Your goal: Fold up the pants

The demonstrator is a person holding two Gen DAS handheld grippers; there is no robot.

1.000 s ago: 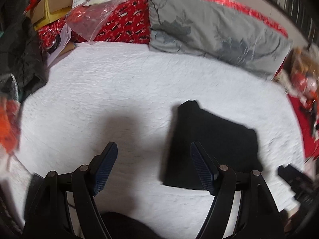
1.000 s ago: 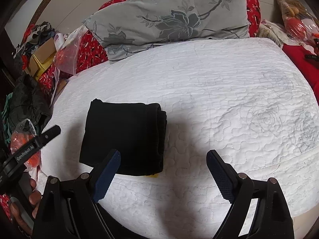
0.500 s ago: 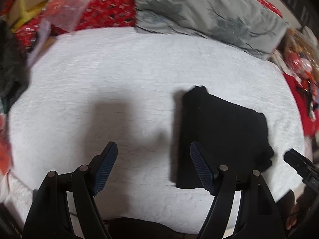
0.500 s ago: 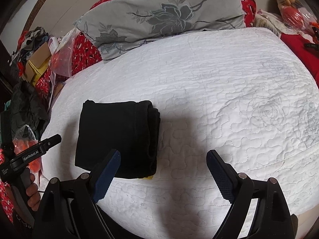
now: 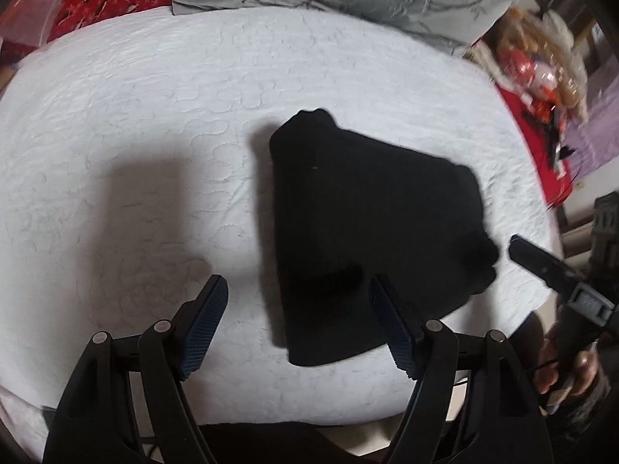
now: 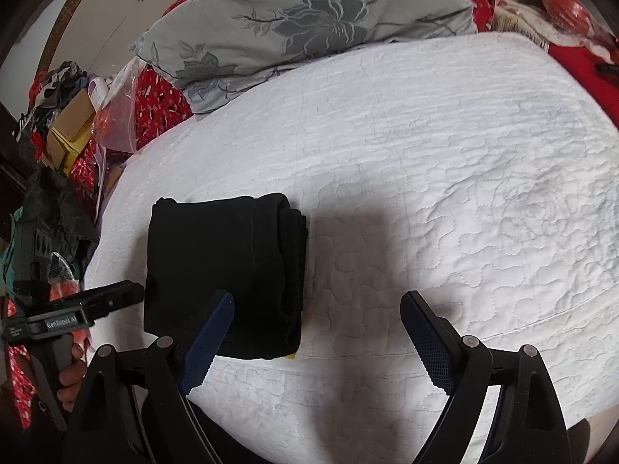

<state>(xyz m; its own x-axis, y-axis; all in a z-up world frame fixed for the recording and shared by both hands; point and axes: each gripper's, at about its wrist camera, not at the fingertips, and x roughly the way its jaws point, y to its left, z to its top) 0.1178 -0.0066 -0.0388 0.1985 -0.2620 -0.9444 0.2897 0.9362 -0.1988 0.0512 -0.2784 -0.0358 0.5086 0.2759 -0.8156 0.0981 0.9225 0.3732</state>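
The black pants (image 5: 371,224) lie folded into a thick compact bundle on the white quilted bed (image 5: 154,123). In the right wrist view the pants (image 6: 224,266) show stacked layers along their right edge. My left gripper (image 5: 298,301) is open and empty, held above the bed's near edge, its right finger over the bundle's near side. My right gripper (image 6: 317,317) is open and empty, just right of the bundle's near corner. Each gripper shows at the edge of the other's view.
A grey floral pillow (image 6: 309,27) lies at the head of the bed on a red patterned cover (image 6: 154,104). Boxes, bags and dark clothes (image 6: 65,143) pile up at the left side. Red items and bags (image 5: 541,77) lie at the right.
Both grippers have drawn back toward the near edge of the bed. The left wrist view has swung right, so the folded pants sit more central. The pants have not moved.
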